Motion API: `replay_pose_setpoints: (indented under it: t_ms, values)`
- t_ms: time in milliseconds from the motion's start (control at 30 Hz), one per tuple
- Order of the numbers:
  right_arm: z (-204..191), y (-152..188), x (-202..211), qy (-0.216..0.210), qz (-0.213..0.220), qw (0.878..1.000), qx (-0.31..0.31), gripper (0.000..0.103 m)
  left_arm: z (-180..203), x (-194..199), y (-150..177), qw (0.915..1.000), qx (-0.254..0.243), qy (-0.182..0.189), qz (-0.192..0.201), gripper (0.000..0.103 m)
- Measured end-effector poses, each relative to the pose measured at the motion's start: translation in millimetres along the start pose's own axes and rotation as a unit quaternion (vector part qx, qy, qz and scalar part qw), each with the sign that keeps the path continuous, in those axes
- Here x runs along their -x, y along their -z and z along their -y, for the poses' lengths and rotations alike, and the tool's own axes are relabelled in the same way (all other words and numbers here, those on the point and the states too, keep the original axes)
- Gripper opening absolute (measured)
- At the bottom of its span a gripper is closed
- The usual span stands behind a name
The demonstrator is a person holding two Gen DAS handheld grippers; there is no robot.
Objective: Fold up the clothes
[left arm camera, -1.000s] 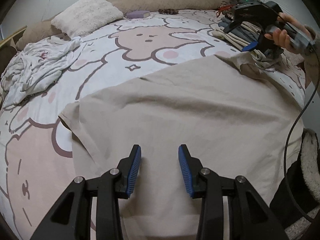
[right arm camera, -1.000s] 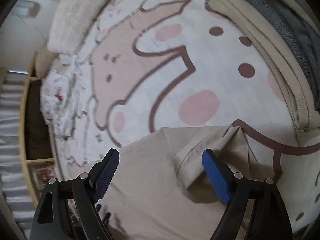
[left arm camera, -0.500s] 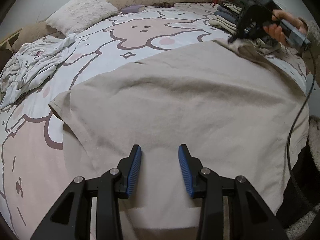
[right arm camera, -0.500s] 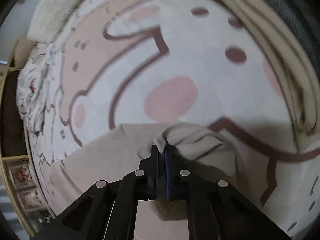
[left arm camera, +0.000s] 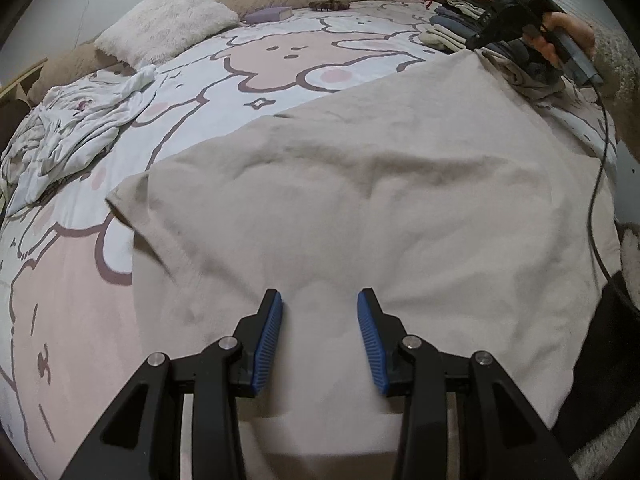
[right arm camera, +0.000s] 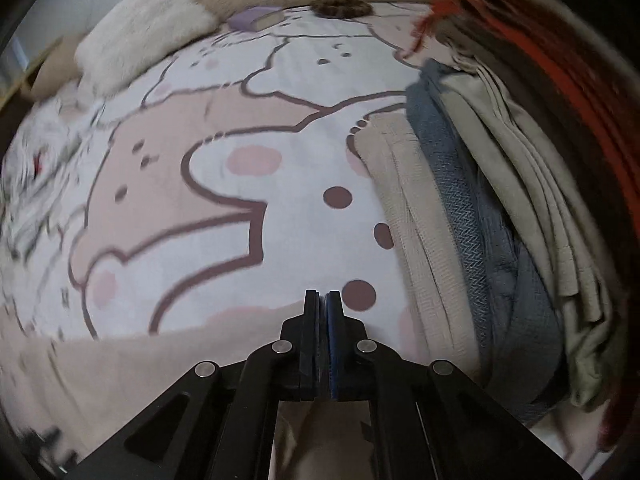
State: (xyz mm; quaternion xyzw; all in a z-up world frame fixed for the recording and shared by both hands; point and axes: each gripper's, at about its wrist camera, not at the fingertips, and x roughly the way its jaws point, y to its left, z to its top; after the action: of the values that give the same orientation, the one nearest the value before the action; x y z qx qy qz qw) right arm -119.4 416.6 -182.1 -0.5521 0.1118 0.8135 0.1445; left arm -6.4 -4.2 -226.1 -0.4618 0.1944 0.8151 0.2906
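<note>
Since a second ago the right gripper (right arm camera: 322, 300) has clamped the shirt's (left arm camera: 380, 208) far corner and lifted it beside the folded stack (right arm camera: 480, 220), likely to start a fold. Left gripper (left arm camera: 320, 320) hovers agape over the near hem, shirt flat on the bed (left arm camera: 280, 64). Only the left view shows the shirt's full spread; the right shows pads pressed together.

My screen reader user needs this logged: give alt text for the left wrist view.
The left hand-held gripper hovers open over a beige garment spread on a cartoon-print bed. At far right, the right hand-held gripper holds the garment's far corner, beside a stack of folded clothes.
</note>
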Motion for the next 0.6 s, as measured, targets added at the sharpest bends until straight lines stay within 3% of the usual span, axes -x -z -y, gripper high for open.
replay_pose_setpoints:
  t_ms: [100, 267, 333, 467, 600]
  values:
    - [3, 8, 5, 0.006, -0.016, 1.000, 0.011, 0.004, -8, 16, -1, 0.9999, 0.008, 0.006, -0.005, 0.039]
    - [17, 16, 35, 0.042, 0.032, 0.999, 0.000, 0.004, -48, 51, -27, 0.9978, 0.057, -0.013, 0.031, 0.039]
    - [3, 22, 47, 0.006, 0.056, 0.998, 0.009, 0.004, -68, 53, -44, 0.9955, 0.077, -0.029, 0.049, 0.039]
    - [-47, 37, 49, -0.075, 0.058, 0.993, 0.072, 0.004, -101, 26, -82, 0.9915, 0.117, -0.022, 0.052, 0.040]
    - [-95, 55, 14, -0.063, 0.028, 0.987, 0.143, 0.004, -135, -26, -94, 0.9870, 0.125, -0.101, -0.004, 0.040]
